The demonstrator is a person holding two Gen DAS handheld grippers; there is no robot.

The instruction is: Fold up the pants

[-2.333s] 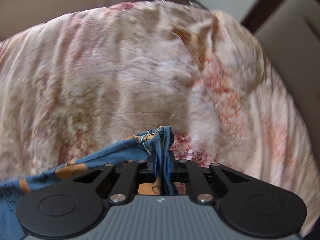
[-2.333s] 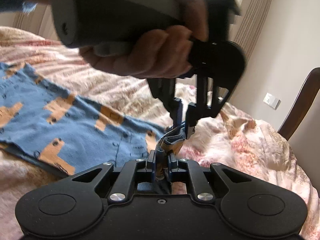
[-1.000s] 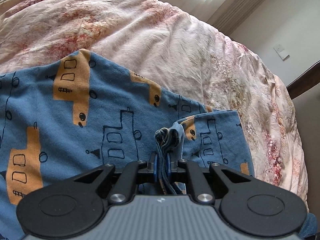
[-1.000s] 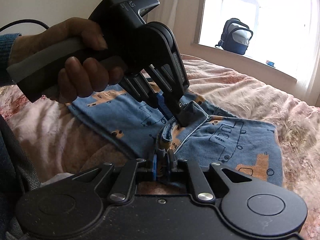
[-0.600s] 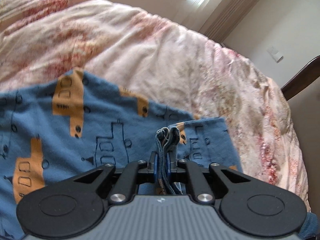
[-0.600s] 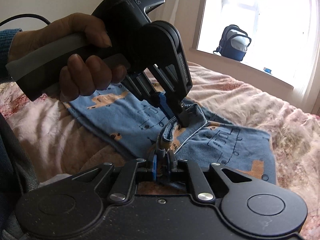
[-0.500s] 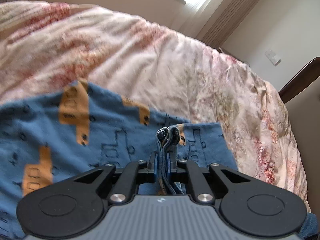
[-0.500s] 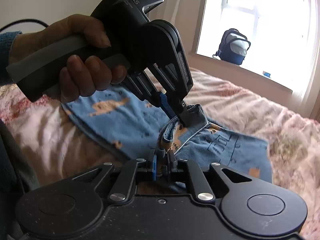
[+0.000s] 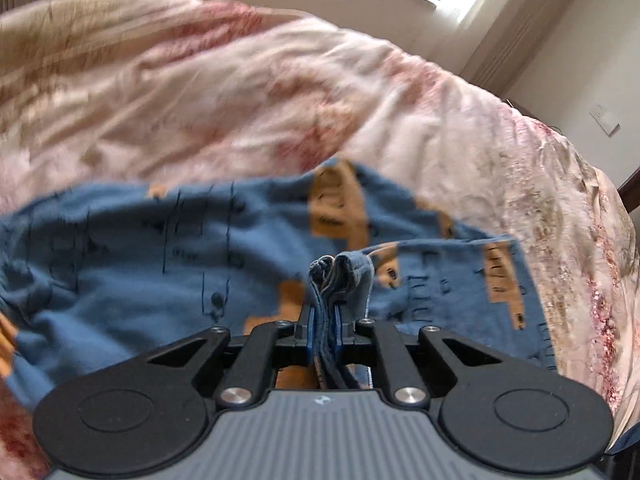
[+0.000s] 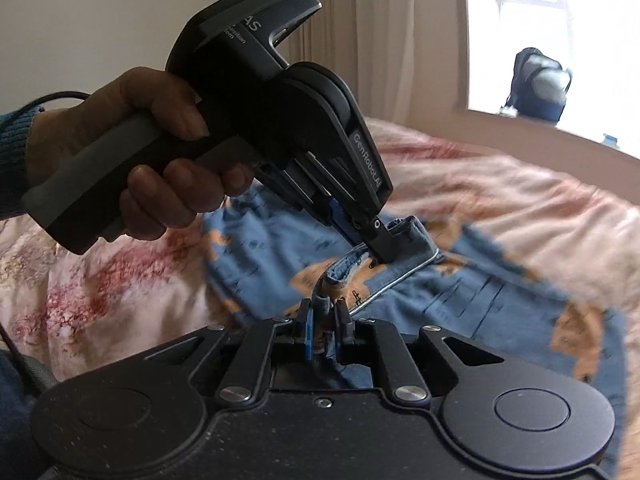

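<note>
Left wrist view. Left hand-held gripper: jaws nearly closed, pinching a bunched hem of several cloth layers that stands up between the blue pads. Pants: blue knit, printed with orange blocks and dark line drawings; they lie spread on the bed, reaching left and right of the gripper, with a folded-over layer on the right side. Bedspread: pale pink with reddish and tan floral print, rumpled, covering the bed beyond and to the right of the pants. Wall switch plate: white, upper right. The picture is blurred on the left.

Right wrist view. Right hand-held gripper: jaws nearly closed on a narrow gathered edge of the pants. Left hand-held gripper: comes in from the upper left, angled downward, its tip clamped on a raised cuff-like fold of the same garment, just beyond the right gripper's grip. Left hand: wrapped around the grey handle, dark blue knit sleeve at the wrist. The pants lie on the bedspread, extending to the right. Backpack: dark, on the window sill at upper right. Curtain: beige, left of the window.
</note>
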